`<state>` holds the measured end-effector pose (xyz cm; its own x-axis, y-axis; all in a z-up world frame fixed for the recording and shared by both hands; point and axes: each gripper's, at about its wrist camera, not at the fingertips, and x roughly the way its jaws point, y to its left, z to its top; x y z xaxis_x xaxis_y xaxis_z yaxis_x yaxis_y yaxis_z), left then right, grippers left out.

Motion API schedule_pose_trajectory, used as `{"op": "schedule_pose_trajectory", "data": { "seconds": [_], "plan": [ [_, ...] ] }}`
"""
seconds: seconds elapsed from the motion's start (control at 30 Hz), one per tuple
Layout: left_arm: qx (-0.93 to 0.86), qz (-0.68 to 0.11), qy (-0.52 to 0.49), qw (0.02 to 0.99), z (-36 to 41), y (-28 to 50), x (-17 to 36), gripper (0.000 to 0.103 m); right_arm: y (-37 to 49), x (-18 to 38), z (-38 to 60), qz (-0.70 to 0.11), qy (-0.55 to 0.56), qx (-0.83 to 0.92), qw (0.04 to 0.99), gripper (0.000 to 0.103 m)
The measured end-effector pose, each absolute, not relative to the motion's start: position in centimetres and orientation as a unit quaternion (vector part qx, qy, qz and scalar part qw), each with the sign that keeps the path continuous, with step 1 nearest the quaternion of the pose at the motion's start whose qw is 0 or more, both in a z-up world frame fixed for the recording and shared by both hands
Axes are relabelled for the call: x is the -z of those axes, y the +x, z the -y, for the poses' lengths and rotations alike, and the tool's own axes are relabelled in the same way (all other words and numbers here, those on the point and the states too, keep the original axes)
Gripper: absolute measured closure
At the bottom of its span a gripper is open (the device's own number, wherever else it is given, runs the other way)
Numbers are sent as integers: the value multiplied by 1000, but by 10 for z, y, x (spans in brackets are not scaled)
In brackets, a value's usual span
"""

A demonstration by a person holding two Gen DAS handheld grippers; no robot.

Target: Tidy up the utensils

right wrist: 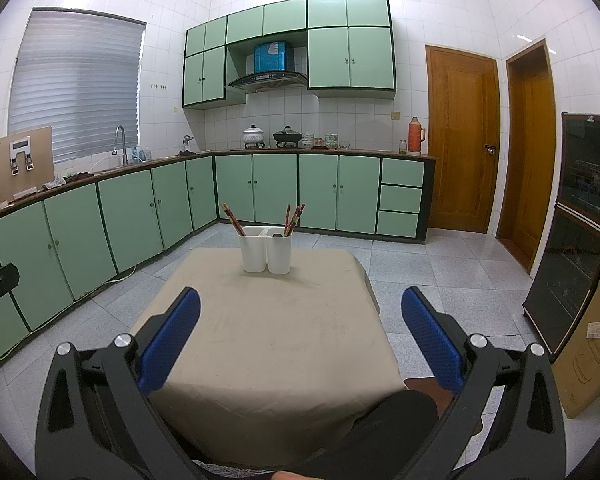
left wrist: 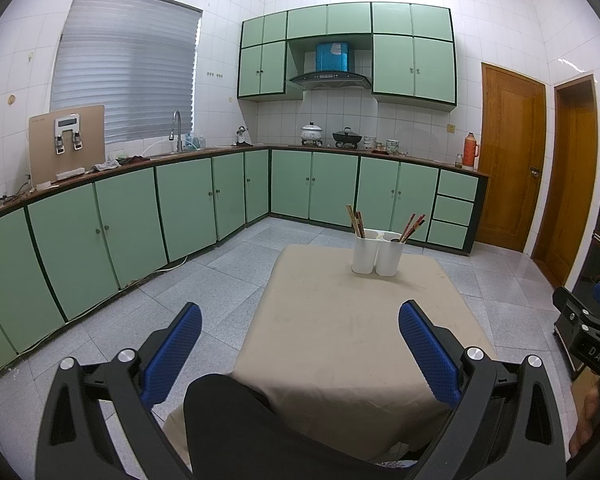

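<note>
two white holders, two chopstick bundles, two claws

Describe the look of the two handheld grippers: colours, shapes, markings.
Left gripper and right gripper match: black angular frames with triangular cut-outs, silver round bolts, and textured blue finger pads. The right gripper's black body, seen from the left camera, bears white "DAS" lettering.

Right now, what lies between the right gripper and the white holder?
Only bare tablecloth lies between the right gripper and the white holder, as the right wrist view shows.
</note>
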<state>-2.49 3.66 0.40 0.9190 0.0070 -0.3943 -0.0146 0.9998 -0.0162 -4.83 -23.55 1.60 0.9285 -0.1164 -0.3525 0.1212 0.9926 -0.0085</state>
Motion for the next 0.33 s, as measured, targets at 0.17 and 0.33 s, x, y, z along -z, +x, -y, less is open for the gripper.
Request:
{"op": "schedule_pose_trajectory", "data": {
  "seconds": [0.17,0.33],
  "plan": [
    [-7,-197,-9,980,-32,-27,-7,6,-49,-16,234,-178,7,61,982,5],
    [-5,-198,-14,980,-32,-27,-8,6,-49,-16,234,-178,7,61,982,5]
  ]
}}
